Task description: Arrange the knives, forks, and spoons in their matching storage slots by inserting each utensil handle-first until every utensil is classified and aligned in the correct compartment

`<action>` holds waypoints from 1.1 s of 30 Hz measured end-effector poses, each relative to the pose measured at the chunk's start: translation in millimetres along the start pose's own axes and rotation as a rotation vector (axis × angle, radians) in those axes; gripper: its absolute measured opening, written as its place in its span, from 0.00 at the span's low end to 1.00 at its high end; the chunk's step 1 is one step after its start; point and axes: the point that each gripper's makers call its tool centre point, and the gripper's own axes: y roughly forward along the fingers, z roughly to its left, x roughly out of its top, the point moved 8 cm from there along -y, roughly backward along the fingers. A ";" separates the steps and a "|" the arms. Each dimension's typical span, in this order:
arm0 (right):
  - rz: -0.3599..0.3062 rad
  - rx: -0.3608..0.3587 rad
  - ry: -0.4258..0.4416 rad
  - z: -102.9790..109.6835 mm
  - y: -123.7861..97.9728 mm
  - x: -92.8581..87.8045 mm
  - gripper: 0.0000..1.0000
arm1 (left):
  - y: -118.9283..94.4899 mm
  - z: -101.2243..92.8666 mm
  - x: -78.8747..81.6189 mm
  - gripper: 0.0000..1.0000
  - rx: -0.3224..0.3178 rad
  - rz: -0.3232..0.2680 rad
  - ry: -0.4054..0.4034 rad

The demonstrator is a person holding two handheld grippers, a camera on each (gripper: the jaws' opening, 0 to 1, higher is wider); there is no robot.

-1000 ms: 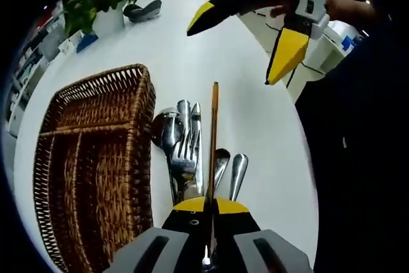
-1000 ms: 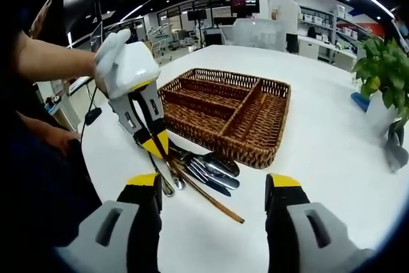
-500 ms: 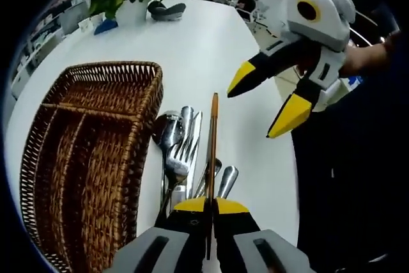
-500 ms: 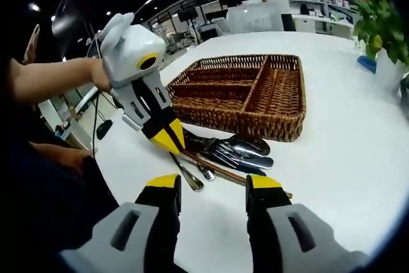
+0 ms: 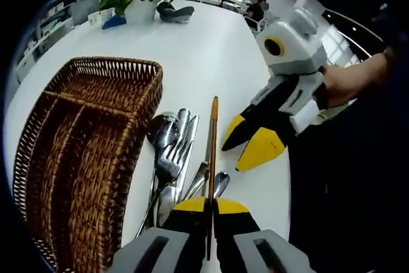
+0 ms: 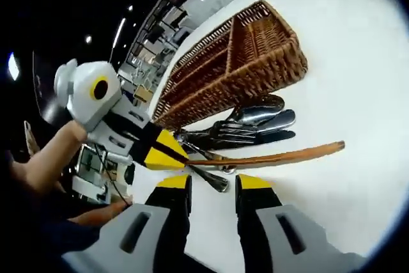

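The left gripper [image 5: 210, 204] clamps its jaws on a thin copper-coloured utensil [image 5: 211, 151], lifting it above the steel cutlery pile [image 5: 171, 151] beside the brown wicker tray [image 5: 77, 139] on the white worktop [image 5: 211, 55]. The right gripper [image 6: 213, 182], jaws parted, nears it, probably for a handover.

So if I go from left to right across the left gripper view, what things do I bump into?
Wicker basket → pile of forks and spoons → brown-handled utensil held in the left gripper → the right gripper → the person's hand.
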 end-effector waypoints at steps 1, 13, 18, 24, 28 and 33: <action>0.010 -0.001 -0.009 -1.0 1.1 -0.7 0.26 | -0.2 -1.4 0.3 0.02 -0.004 -0.003 0.000; -0.018 0.007 0.123 -4.1 12.8 -4.4 0.24 | 7.6 -17.4 -2.0 0.02 -0.015 -0.039 -0.027; -0.031 0.005 0.175 -8.2 14.5 -3.7 0.14 | 17.2 -23.6 -7.6 0.01 -0.012 -0.031 -0.033; -0.060 0.055 0.228 0.5 15.6 1.9 0.04 | 26.7 -30.2 -8.6 0.02 -0.019 -0.028 -0.028; -0.075 0.051 0.166 7.3 11.2 8.8 0.03 | 22.9 -30.9 -5.5 0.02 -0.013 -0.071 -0.051; -0.107 0.054 0.093 20.9 4.4 28.0 0.03 | 7.4 -29.7 4.3 0.02 0.013 -0.162 -0.076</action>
